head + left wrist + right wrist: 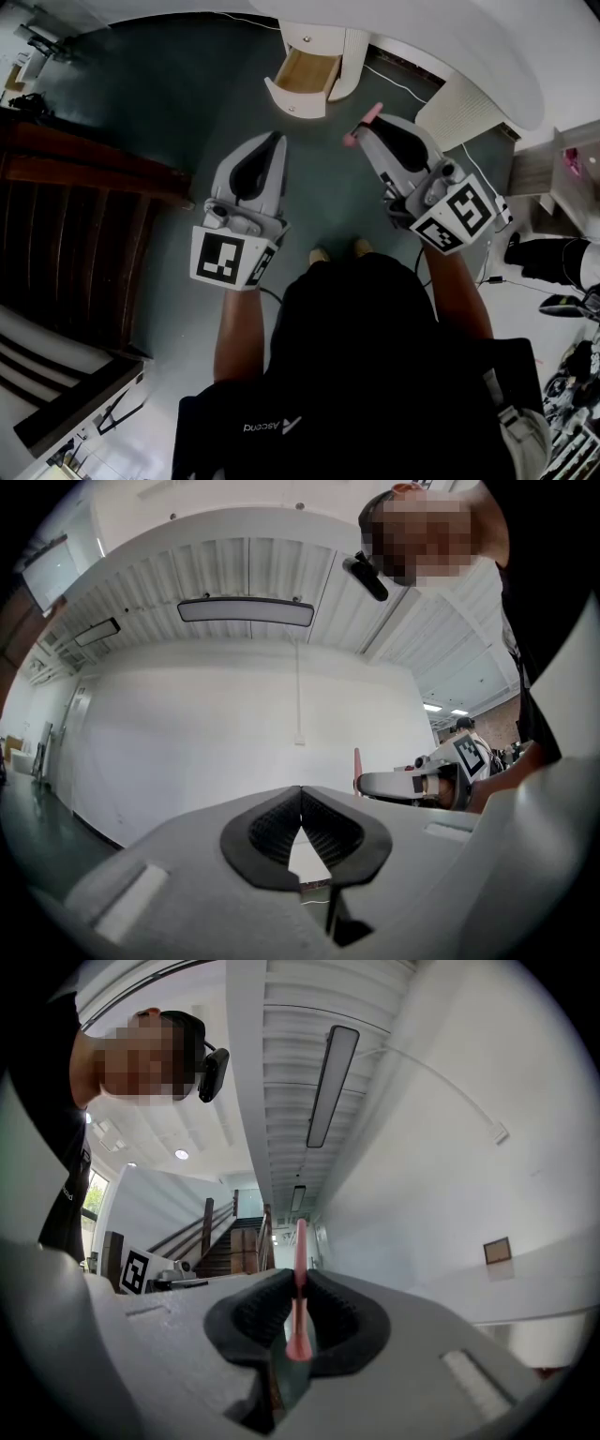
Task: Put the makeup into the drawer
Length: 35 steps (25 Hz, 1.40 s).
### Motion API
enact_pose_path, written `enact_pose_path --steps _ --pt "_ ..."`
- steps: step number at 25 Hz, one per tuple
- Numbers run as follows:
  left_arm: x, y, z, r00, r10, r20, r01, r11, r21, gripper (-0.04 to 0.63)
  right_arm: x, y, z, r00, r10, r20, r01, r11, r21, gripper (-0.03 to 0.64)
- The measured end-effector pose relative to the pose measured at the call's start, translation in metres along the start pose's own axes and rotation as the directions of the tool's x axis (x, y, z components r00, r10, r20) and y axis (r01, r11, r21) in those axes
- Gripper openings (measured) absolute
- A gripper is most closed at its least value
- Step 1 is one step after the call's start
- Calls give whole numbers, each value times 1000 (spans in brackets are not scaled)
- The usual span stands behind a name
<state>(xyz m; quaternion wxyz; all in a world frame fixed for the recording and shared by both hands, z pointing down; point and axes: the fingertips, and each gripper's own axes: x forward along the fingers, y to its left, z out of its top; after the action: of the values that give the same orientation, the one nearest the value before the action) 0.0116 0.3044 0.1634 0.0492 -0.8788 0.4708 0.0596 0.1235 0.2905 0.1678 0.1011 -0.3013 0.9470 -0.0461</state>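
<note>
A small white cabinet with its wooden drawer (pixel 305 73) pulled out stands on the floor ahead. My right gripper (pixel 367 129) is shut on a slim pink makeup stick (pixel 364 123), whose tip pokes out beyond the jaws to the right of the drawer. In the right gripper view the pink makeup stick (pixel 298 1297) stands upright, pinched between the black pads (pixel 261 1314). My left gripper (pixel 277 141) hovers below the drawer with its jaws closed and nothing between them; in the left gripper view its pads (pixel 270 829) meet at the tips.
A dark wooden staircase (pixel 66 234) fills the left side. A curved white wall (pixel 441 37) and a ribbed white panel (pixel 464 108) lie behind the cabinet, with a cable (pixel 398 82) on the floor. The person's feet (pixel 339 252) stand on the grey-green floor.
</note>
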Motion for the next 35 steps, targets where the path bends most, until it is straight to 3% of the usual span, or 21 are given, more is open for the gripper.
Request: enact_pose_path --steps 9,16,24,35 --pt "-10 34 4 1000 -16 24 16 1000 -2 11 27 15 -6 1000 -16 -13 16 999 -31 51" --pt "8 62 -8 1000 -14 12 14 1000 -4 11 50 -10 -16 999 -26 -19 25 999 -31 51" --pt "54 109 -34 1000 2 -21 -2 1000 15 11 96 -64 -34 999 -14 -33 12 999 -45 51" --pt "164 195 -70 998 40 -39 -39 999 31 11 184 -171 -45 994 45 -103 -56 992 -112 51"
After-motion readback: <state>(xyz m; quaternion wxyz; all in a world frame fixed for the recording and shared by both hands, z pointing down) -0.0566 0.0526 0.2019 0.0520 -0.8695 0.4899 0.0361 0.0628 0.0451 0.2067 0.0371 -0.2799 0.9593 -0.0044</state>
